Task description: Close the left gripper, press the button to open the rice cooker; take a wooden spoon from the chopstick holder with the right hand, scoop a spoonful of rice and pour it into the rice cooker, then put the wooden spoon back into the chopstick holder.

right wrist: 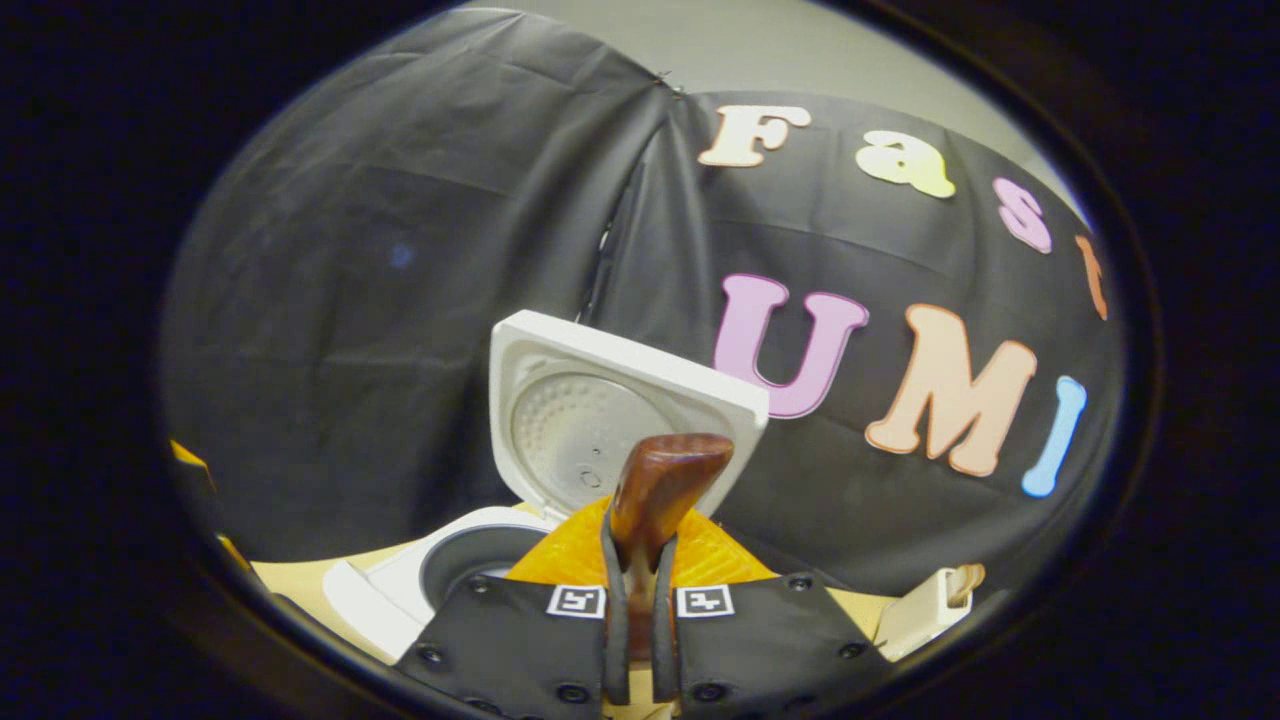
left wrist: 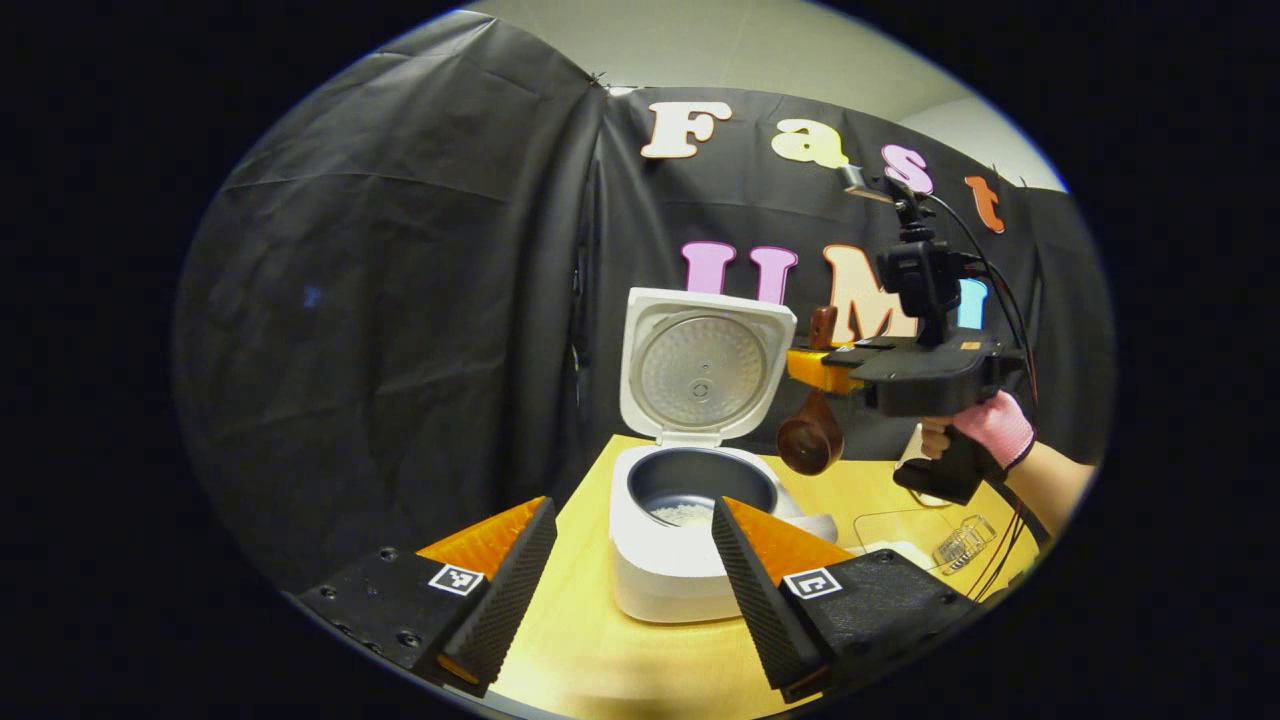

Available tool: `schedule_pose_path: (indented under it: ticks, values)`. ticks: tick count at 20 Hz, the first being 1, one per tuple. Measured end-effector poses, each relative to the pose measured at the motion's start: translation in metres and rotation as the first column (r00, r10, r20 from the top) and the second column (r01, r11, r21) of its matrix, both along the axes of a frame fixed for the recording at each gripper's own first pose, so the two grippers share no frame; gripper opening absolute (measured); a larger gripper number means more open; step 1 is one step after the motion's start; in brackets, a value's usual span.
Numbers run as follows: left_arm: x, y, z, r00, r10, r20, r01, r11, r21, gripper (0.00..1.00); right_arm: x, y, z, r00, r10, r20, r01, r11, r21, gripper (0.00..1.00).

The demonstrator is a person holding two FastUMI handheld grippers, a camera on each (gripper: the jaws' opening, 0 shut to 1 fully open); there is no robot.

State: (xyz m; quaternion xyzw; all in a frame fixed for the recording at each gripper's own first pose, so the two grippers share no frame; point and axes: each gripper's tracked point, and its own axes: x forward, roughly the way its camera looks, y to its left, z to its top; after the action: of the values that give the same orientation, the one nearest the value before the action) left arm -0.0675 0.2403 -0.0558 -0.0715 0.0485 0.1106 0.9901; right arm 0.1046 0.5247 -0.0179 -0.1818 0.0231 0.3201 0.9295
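In the left gripper view the left gripper point(left wrist: 634, 560) stands wide apart with nothing between its two wedge-shaped fingers point(left wrist: 515, 580), whose inner faces are finely ribbed and whose flat bases carry small square markers. Between and just beyond those fingers sits the rice cooker point(left wrist: 665, 570), a smooth, rounded white body with its lid point(left wrist: 703, 365) swung upright; the lid's inner plate is a dimpled metal disc, and the dark round pot point(left wrist: 700, 485) holds a small patch of white rice. The cooker rests on a pale wooden table point(left wrist: 590, 650) backed by creased black cloth. To the right and higher, a hand point(left wrist: 985, 425) grips the handle of the right gripper point(left wrist: 820, 370), held level above the table beside the open lid. That gripper is closed tight on the stem of the wooden spoon point(left wrist: 812, 435), a glossy dark-brown piece whose round bowl hangs down. In the right gripper view the spoon's stem end rises between the pinched fingers point(right wrist: 612, 590), with the cooker ahead to the left and a pale holder point(right wrist: 925, 610) low on the right.
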Motion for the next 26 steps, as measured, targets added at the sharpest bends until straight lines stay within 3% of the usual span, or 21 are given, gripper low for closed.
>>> schedule_pose_path:
  ticks: [5, 6, 8, 16, 18, 19, 20, 26]
  values:
    - [0.014, -0.044, 0.003, 0.999, -0.052, 0.005, 0.052, 0.999, -0.009, 0.93, 0.023, -0.099, 0.035, 0.994, -0.089, -0.063, 0.096, 0.989, 0.115, 0.12]
    - [0.018, -0.052, 0.005, 0.998, -0.061, 0.006, 0.061, 0.998, -0.009, 0.89, 0.028, -0.122, 0.041, 0.991, -0.113, -0.067, 0.121, 0.984, 0.129, 0.13]
    - [0.027, -0.068, 0.008, 0.997, -0.079, 0.009, 0.079, 0.997, -0.012, 0.93, 0.037, -0.173, 0.051, 0.984, -0.166, -0.068, 0.175, 0.973, 0.151, 0.13]
    - [0.055, -0.116, 0.021, 0.993, -0.12, 0.018, 0.12, 0.993, 0.017, 0.93, 0.066, -0.37, 0.062, 0.928, -0.367, -0.071, 0.373, 0.906, 0.201, 0.1]
    - [0.062, -0.128, 0.02, 0.992, -0.129, 0.016, 0.129, 0.992, 0.012, 0.93, 0.07, -0.399, 0.052, 0.917, -0.391, -0.077, 0.398, 0.893, 0.208, 0.13]
    - [0.065, -0.133, 0.021, 0.991, -0.133, 0.017, 0.133, 0.991, 0.012, 0.88, 0.071, -0.411, 0.044, 0.911, -0.404, -0.078, 0.411, 0.889, 0.202, 0.13]
    - [0.068, -0.139, 0.02, 0.99, -0.137, 0.017, 0.136, 0.991, 0.013, 0.93, 0.071, -0.422, 0.034, 0.907, -0.413, -0.085, 0.422, 0.885, 0.197, 0.13]
    - [0.068, -0.152, 0.021, 0.991, -0.135, 0.007, 0.134, 0.991, 0.027, 0.92, 0.066, -0.467, -0.03, 0.862, -0.469, -0.193, 0.503, 0.84, 0.201, 0.12]
